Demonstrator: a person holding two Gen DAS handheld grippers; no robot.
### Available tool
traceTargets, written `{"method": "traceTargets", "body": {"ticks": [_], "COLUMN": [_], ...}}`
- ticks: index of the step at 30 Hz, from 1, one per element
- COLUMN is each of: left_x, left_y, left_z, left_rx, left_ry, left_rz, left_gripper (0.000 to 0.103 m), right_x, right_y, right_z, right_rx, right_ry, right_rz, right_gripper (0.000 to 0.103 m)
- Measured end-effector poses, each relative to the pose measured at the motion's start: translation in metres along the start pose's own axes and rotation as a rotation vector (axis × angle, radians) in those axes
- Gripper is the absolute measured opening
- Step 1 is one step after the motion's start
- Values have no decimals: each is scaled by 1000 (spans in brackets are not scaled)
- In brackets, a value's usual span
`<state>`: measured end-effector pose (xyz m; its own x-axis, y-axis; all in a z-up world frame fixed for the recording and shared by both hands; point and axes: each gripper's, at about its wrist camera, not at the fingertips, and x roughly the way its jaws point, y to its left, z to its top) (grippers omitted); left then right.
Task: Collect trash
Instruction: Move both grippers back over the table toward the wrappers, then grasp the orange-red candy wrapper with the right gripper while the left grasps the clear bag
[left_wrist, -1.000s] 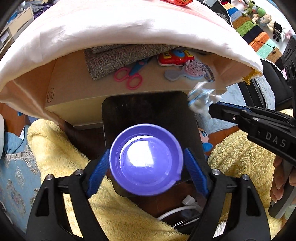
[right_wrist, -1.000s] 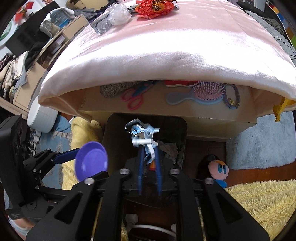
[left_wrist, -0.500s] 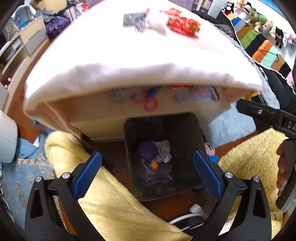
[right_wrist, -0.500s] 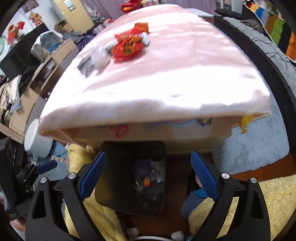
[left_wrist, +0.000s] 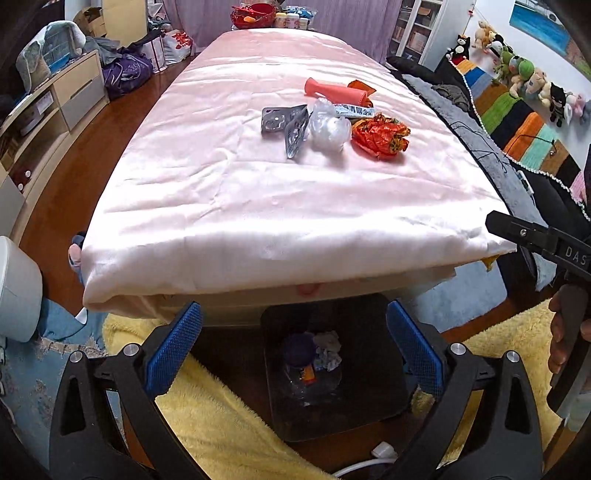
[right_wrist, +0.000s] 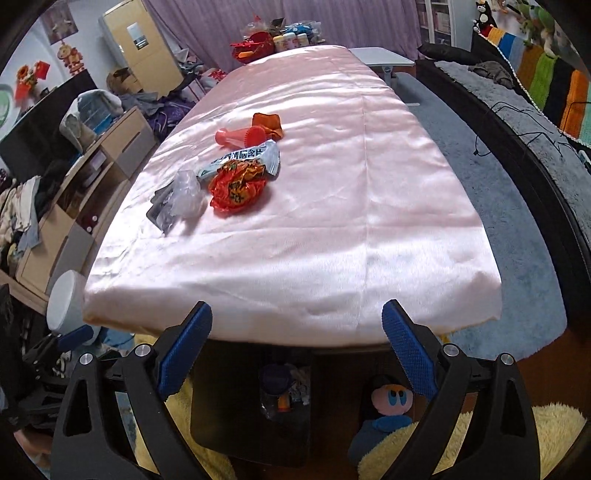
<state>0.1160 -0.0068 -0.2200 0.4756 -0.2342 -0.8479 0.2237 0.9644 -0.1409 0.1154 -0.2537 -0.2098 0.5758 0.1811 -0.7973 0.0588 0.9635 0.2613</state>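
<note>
Trash lies in a loose cluster on the pink satin cloth (left_wrist: 258, 192) that covers the long table. Counted from the left wrist view: two grey foil blister packs (left_wrist: 284, 127) leaning on each other, one crumpled clear plastic wrapper (left_wrist: 328, 127), one crumpled red-and-yellow foil wrapper (left_wrist: 380, 136), one flat white-and-blue printed sachet (left_wrist: 352, 110), one coral-red ribbed plastic tube (left_wrist: 336, 91) and one small orange scrap (left_wrist: 364, 85) behind it. The same pile shows in the right wrist view, with the red-and-yellow wrapper (right_wrist: 236, 186) touching the printed sachet (right_wrist: 245, 160).

Under the near table edge stands one black square bin (left_wrist: 369, 380). Inside it are a purple round lid (left_wrist: 299, 347), a crumpled whitish wrapper (left_wrist: 328, 349), a small orange piece and something clear beneath them that is hard to make out. In the right wrist view the bin (right_wrist: 221, 406) is partly cut off by the table edge and its contents are dim.

The left gripper (left_wrist: 293, 349) hangs above the bin with its blue-padded fingers (left_wrist: 173, 349) spread wide, holding nothing. The right gripper (right_wrist: 295, 350) is likewise spread and empty; in the left view only its black body and part of the hand (left_wrist: 561, 332) show at the right edge. One small round-headed plush doll (right_wrist: 388, 402) sits on the floor beside the bin.
</note>
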Motion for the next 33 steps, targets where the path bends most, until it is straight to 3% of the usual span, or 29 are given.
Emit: {"method": "traceTargets", "body": {"ticks": [8,15,21,26,27,29,33], "left_x": [19,41,61,73,75,79,83], "left_y": [-16,-25,-29,-31,-31,-32,-32], "left_z": [33,57,75,91,94,101,113], "left_rx": [32,57,65,59,58,56,52], "left_ry": [0,12,35,37,36,33,23], "left_rz": [-32,-47,-69,-86,-87,-90,-95], "left_gripper": [94,88,74,72,72,71,70], "right_x": [20,63,93,105,106,106,101], "right_y": [13,22,31,33,33,32,35], "right_z": [38,69,86,97,98,100,103], "right_rx": [-40,-42,-46,-50,-51,-58,-108], "right_ry": [-23,29,60,67,64,66,50], "right_rz": [22,59,83,105,112,157,120], "right_gripper": [94,94,91,83,77,50,49]}}
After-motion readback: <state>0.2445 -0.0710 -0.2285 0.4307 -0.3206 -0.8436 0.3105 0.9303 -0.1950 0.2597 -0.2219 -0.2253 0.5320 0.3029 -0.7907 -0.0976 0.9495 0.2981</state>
